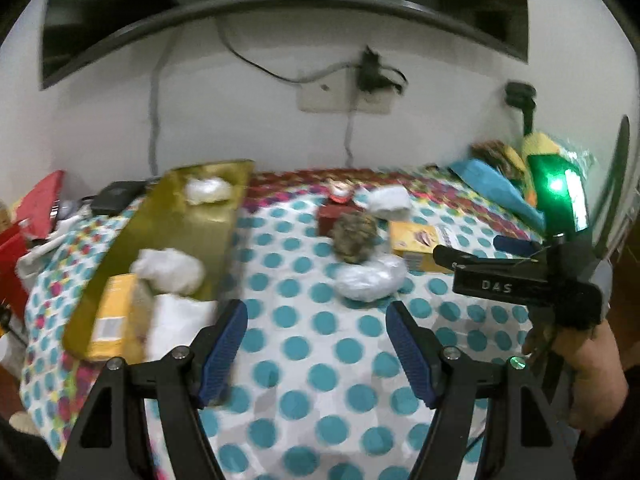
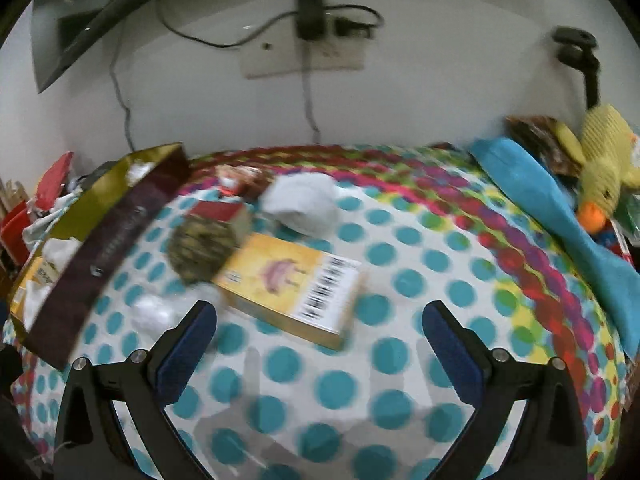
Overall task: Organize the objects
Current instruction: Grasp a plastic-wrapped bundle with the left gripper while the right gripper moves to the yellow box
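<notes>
A gold box (image 1: 168,232) on the left of the dotted tablecloth holds white bundles (image 1: 168,270) and a yellow packet (image 1: 114,316); it shows at the left in the right wrist view (image 2: 96,204). Loose on the cloth lie a yellow box with a barcode (image 2: 288,284) (image 1: 414,240), a brown woven ball (image 2: 200,248) (image 1: 354,238), a small red box (image 2: 224,214), a white bundle (image 2: 304,202) (image 1: 390,200) and a clear plastic bundle (image 1: 370,278). My left gripper (image 1: 316,324) is open and empty above the cloth. My right gripper (image 2: 320,326) is open and empty just short of the yellow box; it appears at the right in the left wrist view (image 1: 496,256).
A blue cloth (image 2: 560,224), a yellow duck toy (image 2: 604,168) and other clutter lie along the right edge. Red items (image 1: 36,208) sit at the far left. A wall with cables, a socket plate (image 2: 304,56) and a screen stands behind the table.
</notes>
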### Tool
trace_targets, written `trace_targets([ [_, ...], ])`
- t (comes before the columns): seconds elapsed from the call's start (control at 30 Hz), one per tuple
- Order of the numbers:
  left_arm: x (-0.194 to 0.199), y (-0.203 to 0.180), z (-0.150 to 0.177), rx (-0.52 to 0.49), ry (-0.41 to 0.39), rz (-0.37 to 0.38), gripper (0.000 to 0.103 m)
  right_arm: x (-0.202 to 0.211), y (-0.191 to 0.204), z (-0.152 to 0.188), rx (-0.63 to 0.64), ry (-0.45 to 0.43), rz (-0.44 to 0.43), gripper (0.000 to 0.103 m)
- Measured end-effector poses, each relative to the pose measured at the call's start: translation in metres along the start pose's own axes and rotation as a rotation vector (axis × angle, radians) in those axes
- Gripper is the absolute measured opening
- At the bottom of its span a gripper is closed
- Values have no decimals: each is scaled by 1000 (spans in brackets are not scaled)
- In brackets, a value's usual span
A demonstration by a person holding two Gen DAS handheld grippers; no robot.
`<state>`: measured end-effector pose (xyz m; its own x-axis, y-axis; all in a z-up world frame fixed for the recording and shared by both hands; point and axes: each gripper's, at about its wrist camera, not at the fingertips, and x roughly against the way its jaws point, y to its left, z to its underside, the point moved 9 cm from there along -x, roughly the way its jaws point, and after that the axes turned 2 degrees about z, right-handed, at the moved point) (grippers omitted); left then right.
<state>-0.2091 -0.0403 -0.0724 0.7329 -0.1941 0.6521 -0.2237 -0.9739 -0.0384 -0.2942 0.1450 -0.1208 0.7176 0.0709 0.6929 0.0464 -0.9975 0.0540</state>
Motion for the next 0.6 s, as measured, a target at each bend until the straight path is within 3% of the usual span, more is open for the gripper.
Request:
trace_targets([
  [0.1,-22,-14,-4,2,29,29,74,-1,-21,7,-26,19,3,103],
  [0.6,-119,-43,-10,-29,172,-14,74,6,-74,18,-246,34,-83,103],
])
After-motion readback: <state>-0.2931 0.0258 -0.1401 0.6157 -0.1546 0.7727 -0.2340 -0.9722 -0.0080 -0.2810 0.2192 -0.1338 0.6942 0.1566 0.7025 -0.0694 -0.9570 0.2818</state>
